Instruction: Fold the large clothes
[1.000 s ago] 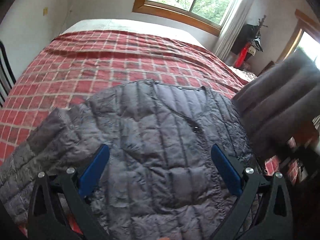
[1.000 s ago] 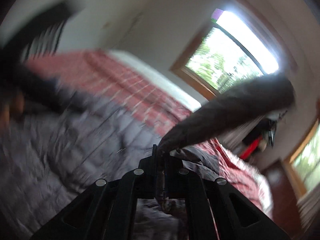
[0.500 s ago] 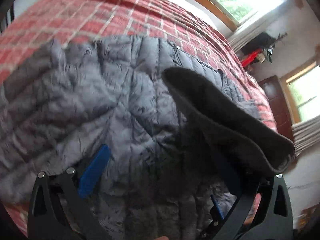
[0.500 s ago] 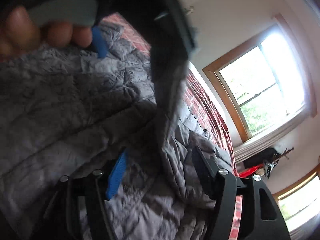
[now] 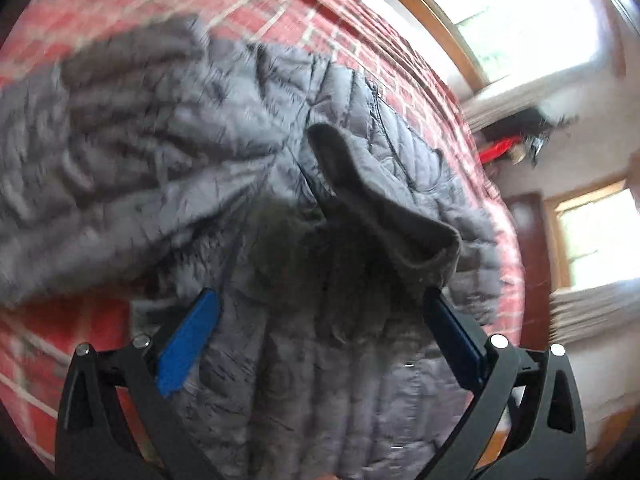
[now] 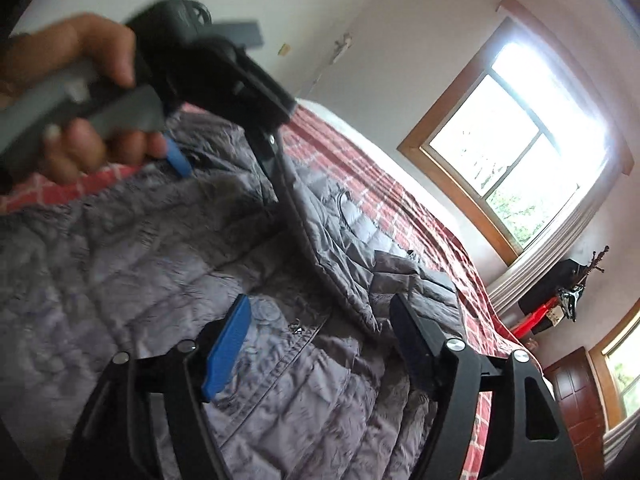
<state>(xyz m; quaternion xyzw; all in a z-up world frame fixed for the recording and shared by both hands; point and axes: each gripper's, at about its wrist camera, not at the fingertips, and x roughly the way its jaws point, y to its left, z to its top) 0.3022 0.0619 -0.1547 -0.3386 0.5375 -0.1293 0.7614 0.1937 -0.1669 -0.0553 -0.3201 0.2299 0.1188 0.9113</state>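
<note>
Dropped the sleeve since a second ago. Right tool [image 6: 320, 344] wide apart over grey quilted puffy jacket [image 6: 140, 264] on red checked bed [image 6: 384, 188]; left tool [image 5: 320, 320] wide apart, holding nothing.

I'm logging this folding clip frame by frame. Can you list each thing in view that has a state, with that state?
left gripper: open, fingers spread, gripping nothing.
right gripper: open, fingers spread over the jacket.
quilted grey jacket: lying on the bed, crumpled, one part folded across the body.
sleeve cuff: draped on the jacket, opening showing.
plaid bedspread: spread on the bed.
window: looks shut.
</note>
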